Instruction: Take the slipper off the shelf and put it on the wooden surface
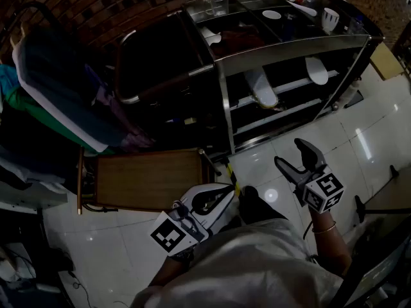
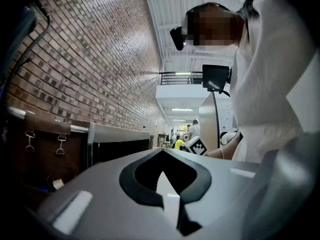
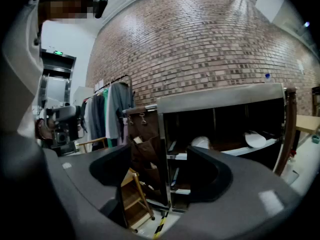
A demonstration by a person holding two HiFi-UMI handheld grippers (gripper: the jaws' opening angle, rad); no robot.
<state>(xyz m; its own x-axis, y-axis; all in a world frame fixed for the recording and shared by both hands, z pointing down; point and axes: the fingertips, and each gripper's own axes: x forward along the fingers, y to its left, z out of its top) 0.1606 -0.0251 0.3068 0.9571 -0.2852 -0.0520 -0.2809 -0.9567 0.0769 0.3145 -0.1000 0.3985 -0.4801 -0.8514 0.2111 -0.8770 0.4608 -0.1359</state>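
Pointing toward the shelf [image 1: 289,47], the right gripper [image 1: 289,153] has its jaws apart with nothing between them. The left gripper [image 1: 228,190], held low by the person's body, has its jaws together and is also empty. Two slippers rest on the shelf's middle rails, well apart: a slipper [image 1: 262,87] at left and a second slipper [image 1: 316,69] at right. Both are white, long and round-ended. One wooden surface [image 1: 148,178] stands on the tiled floor, left of the shelf.
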